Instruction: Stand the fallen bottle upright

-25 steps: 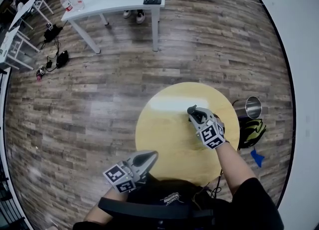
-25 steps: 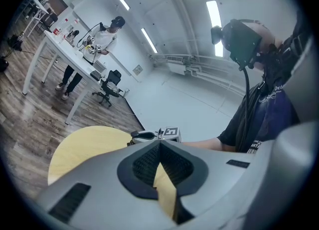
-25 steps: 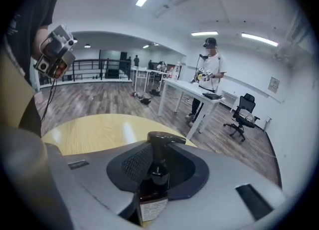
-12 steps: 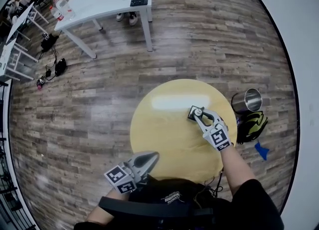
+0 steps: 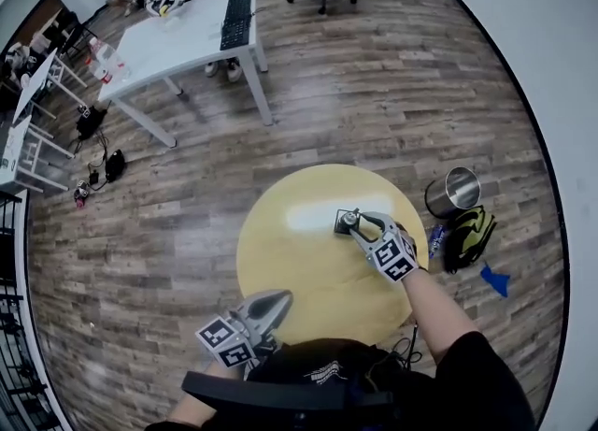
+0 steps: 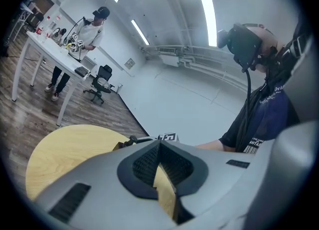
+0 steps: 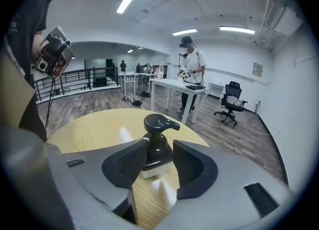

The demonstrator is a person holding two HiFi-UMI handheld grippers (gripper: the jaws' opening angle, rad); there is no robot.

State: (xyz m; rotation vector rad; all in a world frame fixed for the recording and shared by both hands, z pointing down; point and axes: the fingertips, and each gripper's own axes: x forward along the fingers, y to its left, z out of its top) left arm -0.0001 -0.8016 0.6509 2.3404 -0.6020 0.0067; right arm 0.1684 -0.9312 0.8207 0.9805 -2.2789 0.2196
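Observation:
A small dark pump bottle [image 7: 158, 144] stands upright on the round yellow table [image 7: 94, 129], its spout pointing right. My right gripper [image 7: 159, 156] brackets it; the jaws have just been opening and now stand wide, the bottle between them and a slit showing at the right pad. From the head view the bottle [image 5: 345, 221] sits right of the table's [image 5: 290, 261] middle, at the right gripper's [image 5: 355, 225] tips. My left gripper [image 5: 280, 300] hovers at the near table edge, far from the bottle, its fingertips together and nothing in them; its own view shows the left gripper [image 6: 159, 144] over the table [image 6: 60, 149].
A metal bin [image 5: 452, 192] and a green and black backpack [image 5: 470, 236] lie on the floor right of the table. A white desk [image 5: 177, 41] with a keyboard [image 5: 232, 20] stands far left; a person [image 7: 189, 72] works there. An office chair [image 7: 230, 102] is beyond.
My right gripper has shifted left over the table with the bottle at its tips, and its jaws have spread wider around it. The left gripper has drifted slightly along the near edge.

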